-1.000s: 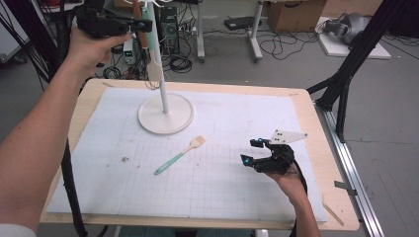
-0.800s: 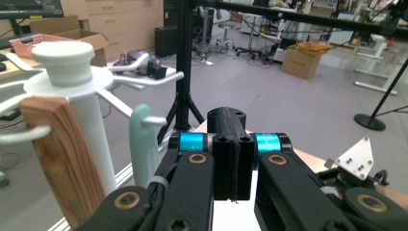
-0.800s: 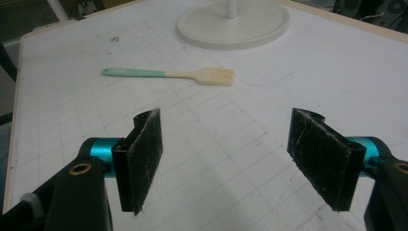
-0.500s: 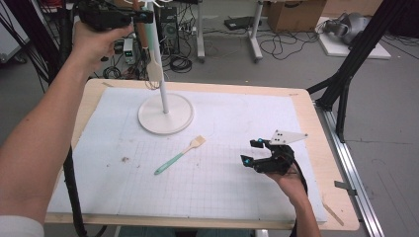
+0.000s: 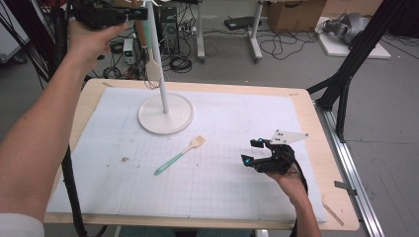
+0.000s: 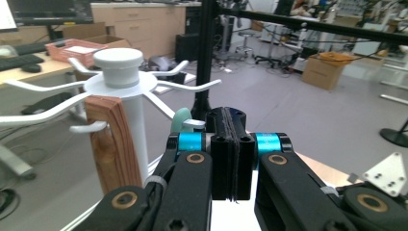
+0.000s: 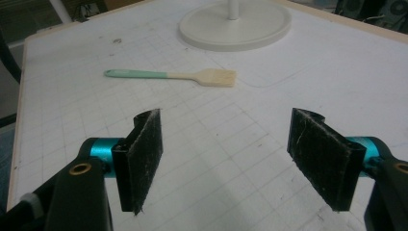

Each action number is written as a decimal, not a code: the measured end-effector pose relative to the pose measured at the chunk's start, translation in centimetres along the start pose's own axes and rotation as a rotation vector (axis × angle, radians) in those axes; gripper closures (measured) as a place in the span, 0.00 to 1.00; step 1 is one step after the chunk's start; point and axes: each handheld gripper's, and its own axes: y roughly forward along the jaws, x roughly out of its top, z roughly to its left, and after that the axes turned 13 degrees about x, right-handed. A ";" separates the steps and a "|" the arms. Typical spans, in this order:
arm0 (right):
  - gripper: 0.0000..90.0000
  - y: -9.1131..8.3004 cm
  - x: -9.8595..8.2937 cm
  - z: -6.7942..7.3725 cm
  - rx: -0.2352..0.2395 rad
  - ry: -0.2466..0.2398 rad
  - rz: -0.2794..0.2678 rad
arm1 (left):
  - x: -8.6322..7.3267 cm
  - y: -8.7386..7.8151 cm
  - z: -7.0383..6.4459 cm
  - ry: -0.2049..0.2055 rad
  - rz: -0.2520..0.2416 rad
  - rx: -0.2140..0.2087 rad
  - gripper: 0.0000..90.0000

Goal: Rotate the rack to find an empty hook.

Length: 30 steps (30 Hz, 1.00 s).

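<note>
The left claw (image 5: 140, 13) is raised high at the top of the white hook stand (image 5: 157, 59), its jaws pressed flat together on nothing, level with the stand's cap and radiating hooks in the left gripper view. A wooden-handled utensil (image 5: 150, 66) hangs from one hook beside the pole, so the claw is probably up there because a hanging has just been finished or a hook is being checked. The left forearm reaches up and forward from the lower left, the hand wrapped round the gripper body. The stand's round base (image 5: 165, 114) sits at the back of the counter (image 5: 316, 148). Nearer the middle, a pastry brush (image 5: 180, 155) with a mint-green handle lies flat on the grid mat, likely the next piece to hang. To the right, the right claw (image 5: 251, 159) hovers low, jaws spread wide and aimed toward the brush, well apart from it; the wrist is nearly level.
</note>
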 end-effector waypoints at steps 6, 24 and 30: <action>0.31 0.0 0.0 0.0 0.003 -0.002 0.002 | 0.1 -0.4 0.2 -0.003 -0.010 0.017 0.98; 0.31 0.0 0.1 -0.1 0.003 -0.005 0.001 | -0.1 -1.1 1.6 -0.010 0.000 0.068 0.98; 0.31 -0.1 0.1 0.0 0.002 -0.001 -0.004 | -0.1 -1.3 1.7 -0.004 0.010 0.074 0.98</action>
